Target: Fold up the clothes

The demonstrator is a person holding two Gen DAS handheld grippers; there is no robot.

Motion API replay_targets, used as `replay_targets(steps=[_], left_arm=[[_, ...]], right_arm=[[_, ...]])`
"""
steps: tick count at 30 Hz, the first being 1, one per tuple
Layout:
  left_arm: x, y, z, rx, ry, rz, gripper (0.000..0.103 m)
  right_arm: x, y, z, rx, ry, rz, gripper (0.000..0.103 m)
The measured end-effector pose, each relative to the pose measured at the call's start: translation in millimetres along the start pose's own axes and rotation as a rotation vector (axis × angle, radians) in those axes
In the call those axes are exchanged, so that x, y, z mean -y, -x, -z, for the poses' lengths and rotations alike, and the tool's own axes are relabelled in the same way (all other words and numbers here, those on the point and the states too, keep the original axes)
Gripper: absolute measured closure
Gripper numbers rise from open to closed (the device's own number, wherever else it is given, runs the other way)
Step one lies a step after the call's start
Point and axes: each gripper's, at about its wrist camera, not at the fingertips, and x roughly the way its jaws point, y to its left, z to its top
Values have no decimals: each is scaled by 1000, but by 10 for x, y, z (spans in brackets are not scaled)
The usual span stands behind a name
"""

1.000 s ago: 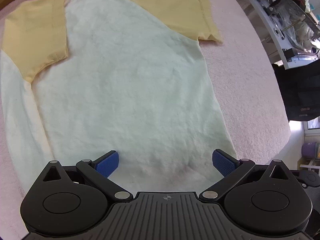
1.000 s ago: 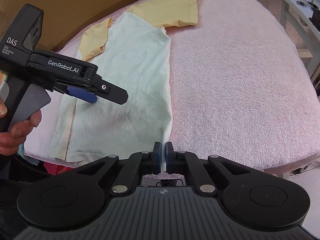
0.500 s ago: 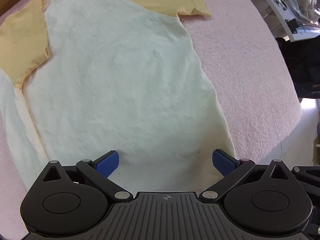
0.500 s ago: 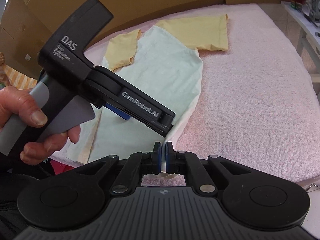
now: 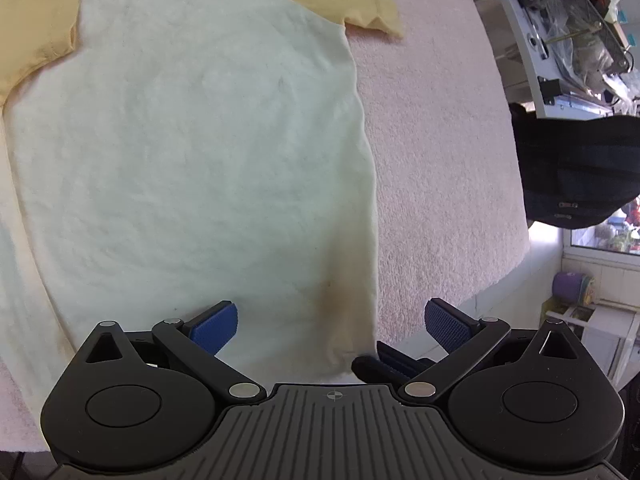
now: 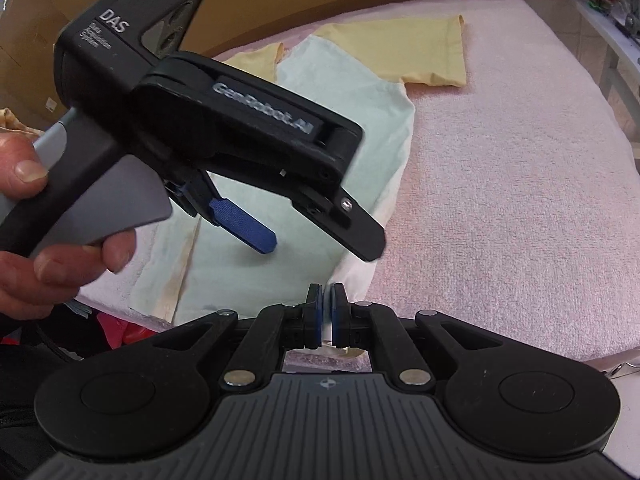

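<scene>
My right gripper (image 6: 325, 312) has the shirt (image 6: 352, 152) hem corner pinched tight, rest of it stretching ahead on the pink towel (image 6: 500, 208). Left gripper (image 5: 330, 326) hangs wide open just above that hem.

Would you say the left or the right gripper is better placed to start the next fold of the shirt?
Right. The right gripper has its jaws shut on the shirt's hem corner; the left gripper hangs open above it, holding nothing.
</scene>
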Motion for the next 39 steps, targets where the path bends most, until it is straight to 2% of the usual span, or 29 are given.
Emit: replay_targets(steps=[2, 4, 6, 7, 8, 10, 11, 15, 18, 25, 28, 30, 32, 35, 39], left_arm=[[10, -28, 28, -9, -9, 26, 4], [24, -48, 43, -17, -20, 63, 16], [31, -37, 86, -22, -35, 110, 41], [34, -29, 100, -21, -39, 117, 50], [36, -20, 112, -18, -42, 121, 62], [35, -9, 118, -7, -46, 109, 67], [29, -5, 117, -3, -46, 105, 77], [-12, 18, 101, 13, -31, 80, 97], [-22, 10, 86, 19, -23, 65, 102], [-74, -32, 85, 27, 1, 41, 103], [-123, -43, 86, 26, 12, 40, 103], [-156, -44, 89, 28, 22, 38, 103], [-172, -48, 93, 31, 26, 32, 103], [-176, -54, 98, 35, 24, 18, 103], [-159, -60, 100, 37, 23, 7, 103]], right_arm=[[-52, 7, -13, 8, 15, -16, 98], [-78, 8, -24, 12, 25, -21, 98], [-76, 6, -26, 13, 27, -20, 98], [-73, 4, -24, 14, 26, -19, 98], [-69, 2, -20, 13, 25, -20, 98], [-65, -3, -17, 14, 25, -19, 98], [-65, -9, -17, 14, 25, -19, 98], [-55, -22, -24, 14, 25, -21, 98], [-29, -21, -31, 12, 28, -27, 95], [102, 101, -90, -17, 35, -109, 93], [249, 233, -193, -3, 49, -132, 93], [353, 321, -294, 27, 53, -111, 93], [524, 310, -470, 59, 10, -74, 93], [816, 199, -773, 114, -126, -25, 93], [1268, -157, -1121, 148, -390, -80, 93]])
